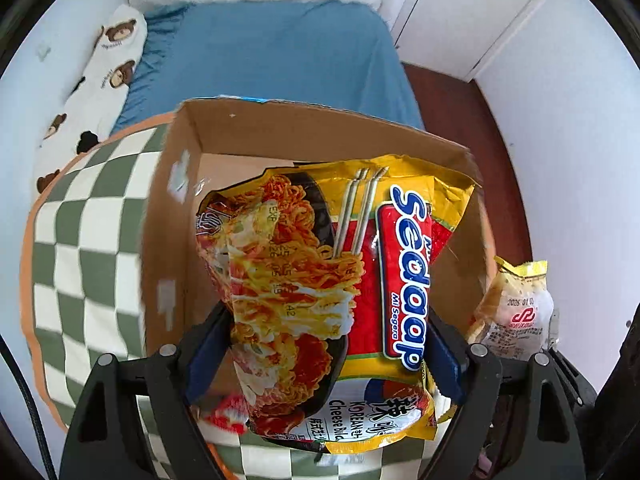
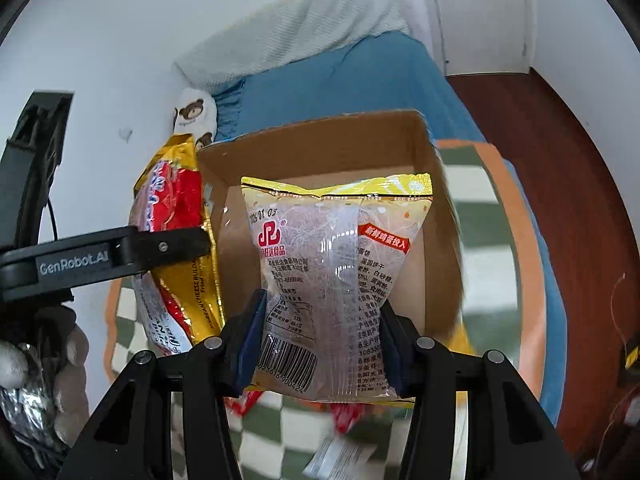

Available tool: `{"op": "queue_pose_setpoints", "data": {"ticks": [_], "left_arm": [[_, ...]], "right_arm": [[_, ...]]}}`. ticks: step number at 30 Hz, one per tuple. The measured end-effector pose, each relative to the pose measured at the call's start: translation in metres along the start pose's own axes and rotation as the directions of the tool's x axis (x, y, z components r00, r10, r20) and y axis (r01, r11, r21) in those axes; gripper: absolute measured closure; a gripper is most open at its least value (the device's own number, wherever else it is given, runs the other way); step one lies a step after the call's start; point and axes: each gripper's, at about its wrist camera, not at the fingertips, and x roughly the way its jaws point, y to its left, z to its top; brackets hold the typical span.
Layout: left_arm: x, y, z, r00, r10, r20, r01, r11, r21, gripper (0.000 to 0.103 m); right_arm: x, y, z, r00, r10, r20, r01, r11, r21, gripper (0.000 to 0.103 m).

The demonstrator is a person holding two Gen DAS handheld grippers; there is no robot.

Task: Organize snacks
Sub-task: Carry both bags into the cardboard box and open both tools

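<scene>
Over a checkered mat on the blue bed, left tool pinches noodles, right tool biscuits

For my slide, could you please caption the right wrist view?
Right claw grips a clear, yellow-edged biscuit packet above an open brown cardboard box on a green-and-white checkered cushion.

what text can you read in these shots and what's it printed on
"Sedaap" and "Mi Segera": noodle packet in the left gripper
"KOREAN" and "Cheese": lower end of that packet
"GenRobot.AI": side of the left gripper, in the right wrist view
"2025 01 03": clear biscuit bag in the right gripper
Chinese print and barcode digits on that bag: too small to read surely
</scene>
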Motion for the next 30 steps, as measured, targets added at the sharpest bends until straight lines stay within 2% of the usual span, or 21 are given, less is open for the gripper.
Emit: {"op": "queue_pose_setpoints", "data": {"ticks": [6, 11, 17, 18, 19, 20, 21, 30], "left_arm": [[0.06, 0.015, 0.047, 0.995, 0.039, -0.088, -0.04, 0.999, -0.01, 0.017], [0.1, 0.03, 0.065, 0.989, 0.07, -0.133, -0.072, 0.997, -0.007, 0.017], [0.118, 0.037, 0.075, 0.985, 0.102, -0.14, -0.102, 0.995, 0.003, 0.017], [0.118, 0.037, 0.074, 0.985, 0.101, -0.14, -0.103, 0.995, -0.002, 0.017], [0.117, 0.037, 0.073, 0.986, 0.096, -0.135, -0.099, 0.995, -0.013, 0.017], [0.115, 0.036, 0.071, 0.988, 0.092, -0.128, -0.096, 0.995, -0.02, 0.017], [0.117, 0.038, 0.072, 0.988, 0.097, -0.123, -0.101, 0.995, -0.023, 0.016], [0.111, 0.043, 0.058, 0.99, 0.119, -0.081, -0.122, 0.992, -0.03, 0.015]], "right_arm": [[0.071, -0.01, 0.054, 0.997, 0.008, -0.075, -0.011, 0.999, -0.038, 0.05], [0.132, -0.026, 0.076, 0.992, 0.013, -0.128, -0.018, 0.999, -0.041, 0.05], [0.176, -0.036, 0.085, 0.984, 0.047, -0.173, -0.056, 0.997, -0.045, 0.05], [0.183, -0.036, 0.087, 0.981, 0.059, -0.184, -0.069, 0.996, -0.047, 0.048], [0.188, -0.036, 0.088, 0.98, 0.059, -0.189, -0.07, 0.996, -0.053, 0.037], [0.193, -0.036, 0.088, 0.979, 0.054, -0.196, -0.068, 0.996, -0.064, 0.025], [0.199, -0.037, 0.089, 0.977, 0.045, -0.209, -0.062, 0.995, -0.075, 0.004], [0.197, -0.046, 0.079, 0.974, -0.012, -0.224, -0.005, 0.997, -0.074, 0.003]]}}
